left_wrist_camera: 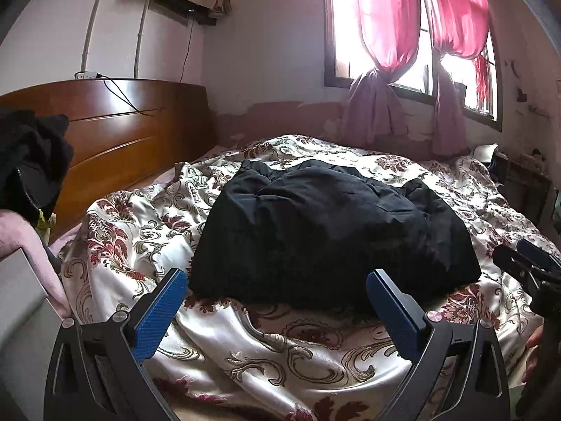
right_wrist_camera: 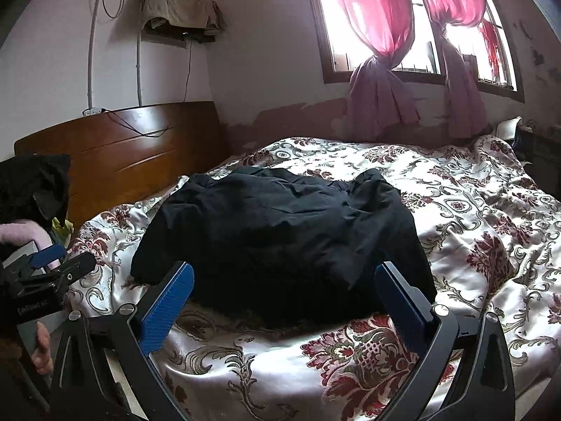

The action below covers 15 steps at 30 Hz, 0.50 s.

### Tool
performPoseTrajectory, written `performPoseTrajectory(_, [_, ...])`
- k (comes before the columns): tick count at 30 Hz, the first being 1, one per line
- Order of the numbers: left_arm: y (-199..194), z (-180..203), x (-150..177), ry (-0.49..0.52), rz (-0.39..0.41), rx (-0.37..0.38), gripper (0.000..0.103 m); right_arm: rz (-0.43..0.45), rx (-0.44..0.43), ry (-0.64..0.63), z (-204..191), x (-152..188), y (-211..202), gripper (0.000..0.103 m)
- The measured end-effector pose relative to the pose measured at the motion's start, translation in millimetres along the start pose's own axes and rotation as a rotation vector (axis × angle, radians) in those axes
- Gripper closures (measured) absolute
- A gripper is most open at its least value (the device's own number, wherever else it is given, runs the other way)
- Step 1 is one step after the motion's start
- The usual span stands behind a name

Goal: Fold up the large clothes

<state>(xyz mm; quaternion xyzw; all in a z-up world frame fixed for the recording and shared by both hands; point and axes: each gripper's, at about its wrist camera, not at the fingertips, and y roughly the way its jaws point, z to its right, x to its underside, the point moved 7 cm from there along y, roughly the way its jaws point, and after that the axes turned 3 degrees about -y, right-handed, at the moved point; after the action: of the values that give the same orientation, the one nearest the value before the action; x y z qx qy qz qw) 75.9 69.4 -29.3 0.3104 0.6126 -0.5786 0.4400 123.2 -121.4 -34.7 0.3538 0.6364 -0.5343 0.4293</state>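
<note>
Black garment (left_wrist_camera: 329, 231) lies bunched on the floral bedspread (left_wrist_camera: 266, 351) in the left wrist view, just beyond the left gripper (left_wrist_camera: 277, 294), whose jaws stand wide apart and empty. In the right wrist view the same garment (right_wrist_camera: 280, 238) sits ahead of the right gripper (right_wrist_camera: 284, 291), jaws likewise spread, its near edge between the blue pads (right_wrist_camera: 168, 308).

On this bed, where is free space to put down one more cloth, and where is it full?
Free: the quilt right of the black garment, toward the window, and the strip between the garment and both open grippers, left and right. Crowded: the middle, under the garment, and the headboard side, where dark clothes hang.
</note>
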Motion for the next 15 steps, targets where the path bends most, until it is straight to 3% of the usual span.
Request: performPoseTrajectory(15, [-0.9,-1.0,0.4,0.0,-0.004,-0.002,0.0,-0.002,-0.003,-0.001,-2.1,2.0,-0.2,0.001])
